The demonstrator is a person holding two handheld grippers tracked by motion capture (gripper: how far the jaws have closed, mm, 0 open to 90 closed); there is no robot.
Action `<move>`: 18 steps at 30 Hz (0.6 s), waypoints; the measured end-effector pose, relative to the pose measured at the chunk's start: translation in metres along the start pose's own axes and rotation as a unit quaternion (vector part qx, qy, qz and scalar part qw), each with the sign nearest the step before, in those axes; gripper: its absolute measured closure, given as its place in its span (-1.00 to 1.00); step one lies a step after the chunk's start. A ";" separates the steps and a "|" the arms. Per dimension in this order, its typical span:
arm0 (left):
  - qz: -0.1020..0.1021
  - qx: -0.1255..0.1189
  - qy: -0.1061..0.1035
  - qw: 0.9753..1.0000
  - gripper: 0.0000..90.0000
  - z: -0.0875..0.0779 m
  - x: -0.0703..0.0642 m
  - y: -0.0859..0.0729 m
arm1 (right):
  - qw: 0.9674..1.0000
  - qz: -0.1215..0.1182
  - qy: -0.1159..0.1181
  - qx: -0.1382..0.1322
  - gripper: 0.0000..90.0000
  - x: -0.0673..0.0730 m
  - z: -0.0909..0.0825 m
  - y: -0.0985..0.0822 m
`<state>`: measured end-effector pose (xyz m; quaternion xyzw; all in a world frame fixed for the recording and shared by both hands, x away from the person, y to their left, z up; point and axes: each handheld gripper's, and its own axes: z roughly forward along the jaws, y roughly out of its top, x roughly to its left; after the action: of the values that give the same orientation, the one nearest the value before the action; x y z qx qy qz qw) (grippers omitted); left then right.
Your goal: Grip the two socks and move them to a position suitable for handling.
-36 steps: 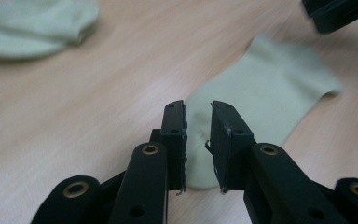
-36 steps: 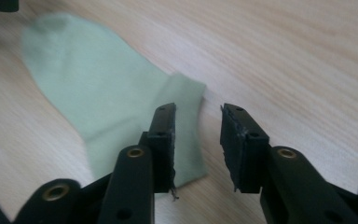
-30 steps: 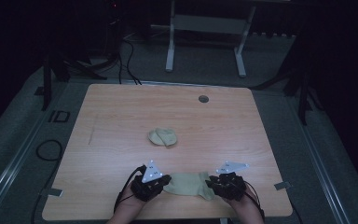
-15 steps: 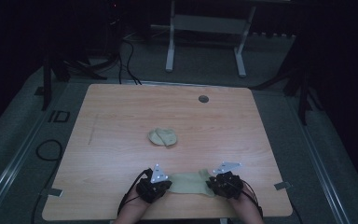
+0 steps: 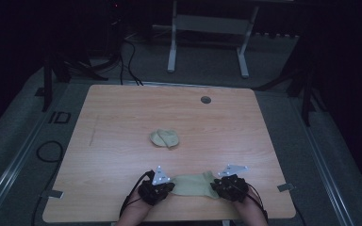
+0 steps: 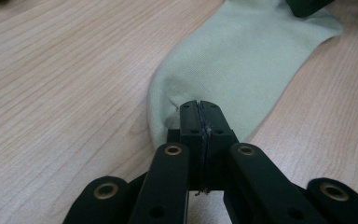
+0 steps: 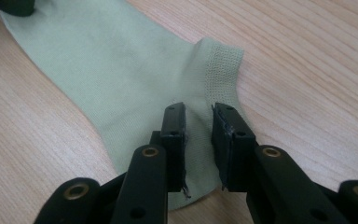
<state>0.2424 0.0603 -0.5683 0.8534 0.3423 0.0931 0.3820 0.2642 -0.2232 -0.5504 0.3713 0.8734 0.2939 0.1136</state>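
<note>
Lying on a pale wooden table (image 5: pixel 122 117), sock (image 5: pixel 193 184); dim room.

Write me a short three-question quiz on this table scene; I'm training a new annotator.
1. True or false: the left hand-held gripper is shut on the flat green sock.
2. What lies at mid-table?
A. a balled green sock
B. a towel
C. a glove
3. Which part of the flat sock lies between the right hand-held gripper jaws?

Key:
1. True, at its toe.
2. A, the balled green sock.
3. The cuff end; the jaws stand slightly apart.
</note>
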 end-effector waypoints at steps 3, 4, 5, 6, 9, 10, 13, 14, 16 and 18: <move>-0.004 -0.005 -0.011 1.000 0.96 -0.002 0.001 0.000 | 1.000 -0.002 0.005 0.002 0.58 0.000 -0.001 0.003; -0.008 -0.011 -0.013 1.000 0.90 -0.003 0.002 0.001 | 1.000 -0.004 0.003 -0.007 0.58 0.001 -0.002 0.004; -0.010 -0.016 -0.016 1.000 0.88 -0.005 0.002 0.001 | 1.000 -0.008 0.005 -0.014 0.56 0.002 -0.005 0.005; -0.012 -0.023 -0.023 0.999 0.79 -0.008 0.003 0.002 | 1.000 -0.011 0.009 -0.018 0.49 0.003 -0.006 0.007; -0.007 -0.040 -0.033 0.999 0.53 -0.016 0.002 0.005 | 0.999 -0.024 0.012 -0.024 0.35 0.004 -0.011 0.015; -0.001 -0.047 -0.033 0.998 0.39 -0.020 0.002 0.005 | 0.999 -0.026 0.013 -0.026 0.29 0.003 -0.011 0.018; -0.004 -0.058 -0.035 0.998 0.13 -0.029 0.005 0.005 | 0.999 -0.030 0.012 -0.037 0.11 0.002 -0.014 0.030; -0.003 -0.061 -0.030 0.998 0.04 -0.031 0.006 0.004 | 0.999 -0.033 0.011 -0.042 0.06 0.001 -0.015 0.033; -0.002 -0.070 -0.023 0.997 -0.01 -0.037 0.009 0.002 | 0.998 -0.037 0.017 -0.044 -0.09 -0.001 -0.014 0.041; -0.003 -0.072 -0.014 0.997 -0.12 -0.041 0.012 -0.002 | 0.998 -0.035 0.022 -0.039 -0.20 -0.004 -0.013 0.049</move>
<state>0.2330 0.0935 -0.5424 0.8241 0.3318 0.1047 0.4469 0.2898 -0.2045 -0.5113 0.3292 0.8761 0.3316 0.1184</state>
